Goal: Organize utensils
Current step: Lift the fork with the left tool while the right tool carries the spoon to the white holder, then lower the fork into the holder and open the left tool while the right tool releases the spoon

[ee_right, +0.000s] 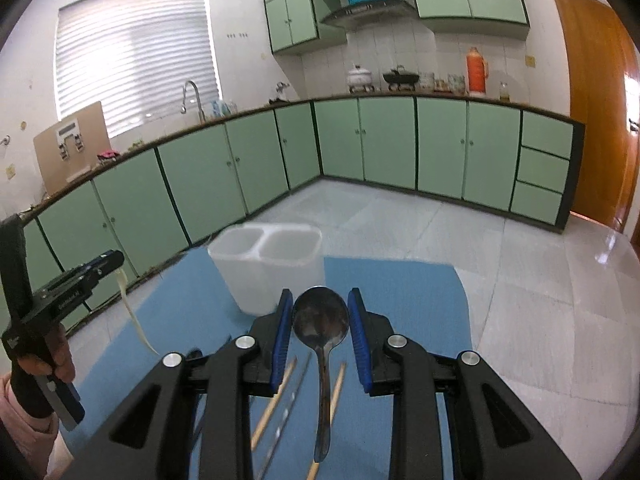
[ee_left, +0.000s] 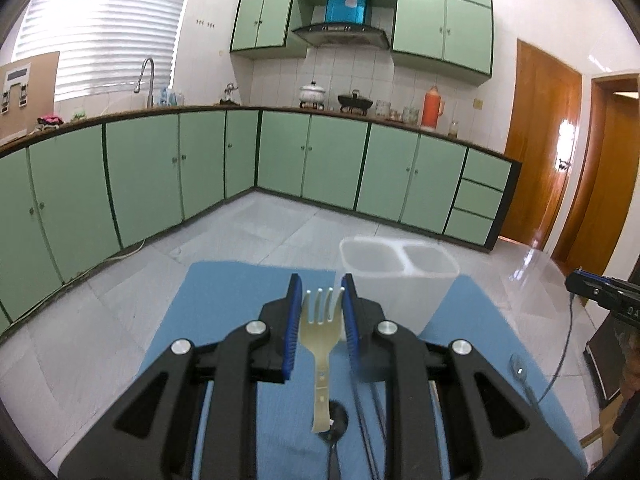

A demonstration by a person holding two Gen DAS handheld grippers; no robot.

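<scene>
1. My left gripper (ee_left: 322, 294) has its jaws clamped on a pale plastic fork (ee_left: 322, 332), tines forward, handle hanging back above the blue mat (ee_left: 224, 300).
2. My right gripper (ee_right: 319, 304) has its jaws closed on a dark metal spoon (ee_right: 320, 320) at the bowl, handle trailing toward me.
3. The white two-compartment holder (ee_right: 266, 268) stands on the mat just ahead, both compartments empty.
4. Chopsticks (ee_right: 276, 400) lie on the mat below my right jaws.
</scene>
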